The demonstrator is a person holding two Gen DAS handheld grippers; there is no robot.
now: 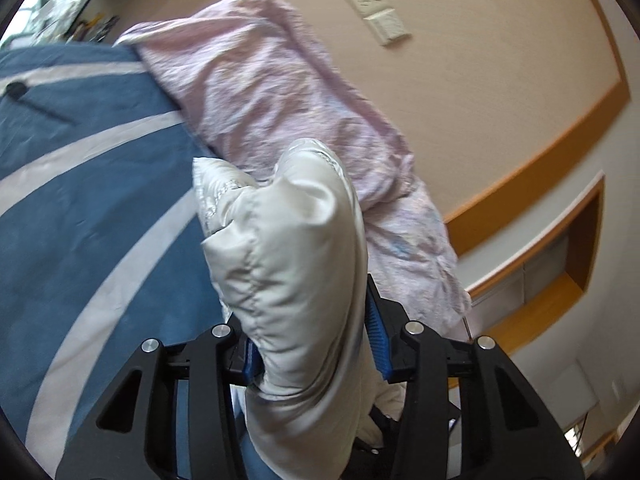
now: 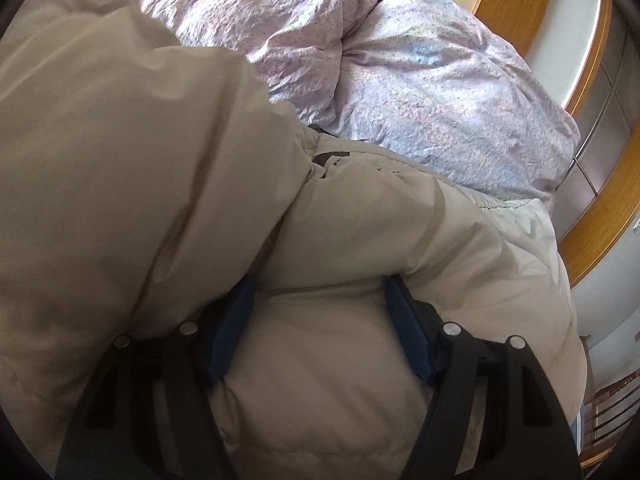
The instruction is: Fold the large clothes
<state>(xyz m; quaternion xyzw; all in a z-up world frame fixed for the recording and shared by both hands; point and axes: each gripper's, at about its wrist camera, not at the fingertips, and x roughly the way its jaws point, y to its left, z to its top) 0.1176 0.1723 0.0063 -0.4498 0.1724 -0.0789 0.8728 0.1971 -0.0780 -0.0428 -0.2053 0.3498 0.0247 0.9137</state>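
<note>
We hold the jacket (image 1: pixel 288 264) in both grippers above the bed (image 1: pixel 80 168). In the left wrist view, the left gripper (image 1: pixel 312 336) is clamped on a thick padded fold: the 2 blue pads (image 1: pixel 378 336) press it from either side, and the puffy cream cloth rises forward out of the jaws, its long axis running straight ahead along the fingers. Beyond it lies the pink duvet (image 1: pixel 280 92), heaped along the far side of the blue-and-white striped bed cover.

In the right wrist view, the jacket (image 2: pixel 160 160) fills nearly everything. The right gripper (image 2: pixel 320 332) has its 2 blue pads (image 2: pixel 408 332) set wide around a fat quilted bulge. They touch the cloth on both sides, so we judge it a grip on bulk, not empty jaws. Most of the garment lies ahead and to the left of these jaws, draped over itself, with the duvet (image 2: pixel 420 80) just behind.

Both hands are already on the cloth, so neither is nearer. The next fold turns on that bulk lying left of the right gripper: we judge the slippery, springy padding may push back against a crease.
</note>
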